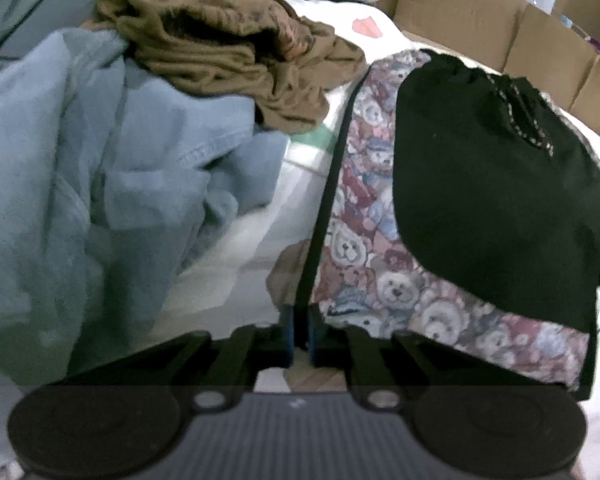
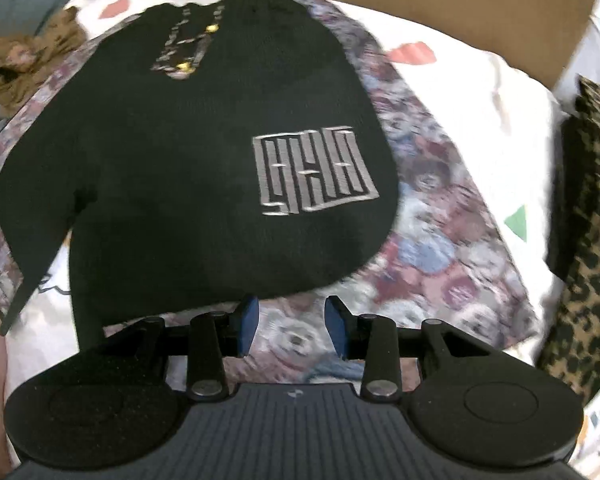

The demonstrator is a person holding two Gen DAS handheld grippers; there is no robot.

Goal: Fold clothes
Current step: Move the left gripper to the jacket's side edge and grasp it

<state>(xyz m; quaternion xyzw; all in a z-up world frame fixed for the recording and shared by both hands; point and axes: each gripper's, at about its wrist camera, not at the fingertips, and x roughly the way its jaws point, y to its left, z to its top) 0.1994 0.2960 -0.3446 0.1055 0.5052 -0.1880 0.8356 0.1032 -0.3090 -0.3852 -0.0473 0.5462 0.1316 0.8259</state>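
Left wrist view: my left gripper (image 1: 300,334) is clamping narrow on the thin black trim edge of the teddy-bear print sleeve (image 1: 364,240), the dark strip running straight up from between the blue pads (image 1: 287,330), so I'm judging this as the pinch for folding that sleeve inward over the body. The black sweater (image 1: 492,200) is lying flat to the right of that sleeve on the white sheet (image 1: 260,232), spread out so the folds land square. A blue towel-like heap (image 1: 80,180) and a crumpled brown garment (image 1: 236,64) are sitting off to the left, apparently waiting their turn, and a cardboard box wall (image 1: 480,12) is standing behind. Right wrist view: my right gripper (image 2: 291,320) is hanging partly open with nothing between its pads, hovering just over the sweater's bottom hem where black knit meets the bear-print sleeve (image 2: 440,240) on this side; likely staying ready to pin or grab the hem. The grey logo (image 2: 314,170) is facing up and the button placket (image 2: 188,44) is pointing away, so the front is up. A leopard-print cloth (image 2: 588,240) is lying at the far right, clear of the work.
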